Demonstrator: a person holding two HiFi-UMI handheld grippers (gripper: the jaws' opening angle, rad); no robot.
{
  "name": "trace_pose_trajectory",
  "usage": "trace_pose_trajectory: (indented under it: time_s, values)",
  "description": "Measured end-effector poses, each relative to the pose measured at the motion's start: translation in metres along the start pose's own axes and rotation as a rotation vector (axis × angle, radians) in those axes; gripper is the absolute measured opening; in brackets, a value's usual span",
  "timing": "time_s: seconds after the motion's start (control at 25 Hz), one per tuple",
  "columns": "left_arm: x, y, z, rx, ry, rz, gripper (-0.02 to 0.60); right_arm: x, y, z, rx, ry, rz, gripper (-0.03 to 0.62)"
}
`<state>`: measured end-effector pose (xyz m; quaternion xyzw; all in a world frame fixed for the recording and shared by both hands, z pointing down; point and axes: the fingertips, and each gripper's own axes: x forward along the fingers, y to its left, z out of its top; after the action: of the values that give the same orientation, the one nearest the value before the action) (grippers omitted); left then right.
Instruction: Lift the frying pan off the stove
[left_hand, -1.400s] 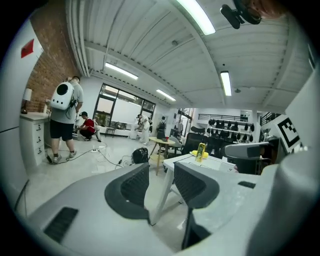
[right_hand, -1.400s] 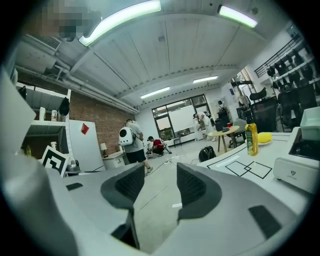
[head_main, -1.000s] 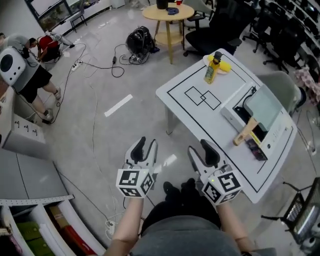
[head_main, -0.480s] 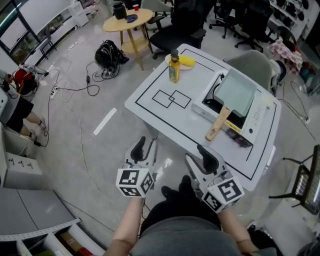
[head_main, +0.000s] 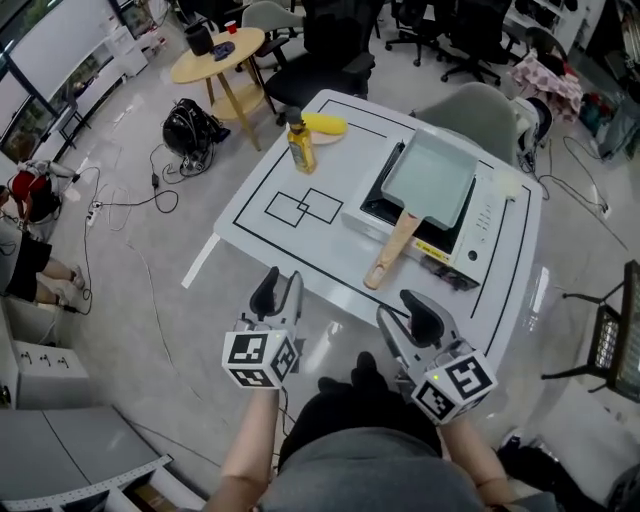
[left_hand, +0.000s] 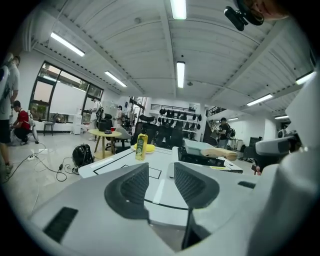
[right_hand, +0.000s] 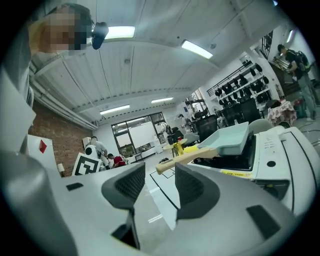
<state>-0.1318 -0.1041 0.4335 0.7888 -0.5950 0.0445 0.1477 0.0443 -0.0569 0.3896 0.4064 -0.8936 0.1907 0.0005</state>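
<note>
**Head view, set against one second ago.** The white table (head_main: 262, 225) then lay at 3 o'clock of the view, with the frying pan (head_main: 430, 178) close to the right edge. The table now lies at 12 to 1 o'clock, ahead of my two tools, and fills the upper middle. The round wooden table (head_main: 215, 55) has shifted from 12 o'clock to 11 o'clock. My tools keep their place low in the view at 6 o'clock, over the floor (head_main: 150, 280) and short of the white table's near edge.

**Task object.** The frying pan, pale teal and rectangular, rests on the black top of the stove (head_main: 478, 232), at the 2 o'clock part of the white table. Its wooden handle (head_main: 390, 252) runs out toward 7 o'clock, past the stove's edge and over the table top. A yellow bottle (head_main: 298, 143) stands upright at 9 o'clock of the pan, well apart from it. A yellow object (head_main: 325, 125) lies just beside the bottle at 1 o'clock.

**Tools.** My left gripper (head_main: 282, 282) has its jaws moderately apart with nothing between them. Through the gap, its own view shows the white table and the bottle far off. My right gripper (head_main: 397, 308) stands a little wider. Its jaws have just been closing slightly, and nothing is between them. In its own view the handle's end shows above the gap at 12 o'clock, well apart from the pads. Neither tool touches the pan, the stove or the white table.
</note>
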Motion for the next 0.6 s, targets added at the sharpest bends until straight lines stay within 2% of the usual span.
trace_pose_trajectory:
  time_s: [0.32, 0.6]
  values:
    - [0.045, -0.026, 0.016, 0.033, 0.003, -0.044, 0.147, -0.010, -0.048, 0.021, 0.003, -0.046, -0.062, 0.193]
    - [0.100, -0.044, 0.023, 0.064, 0.042, -0.212, 0.147, -0.008, -0.081, 0.029, 0.040, -0.104, -0.235, 0.201]
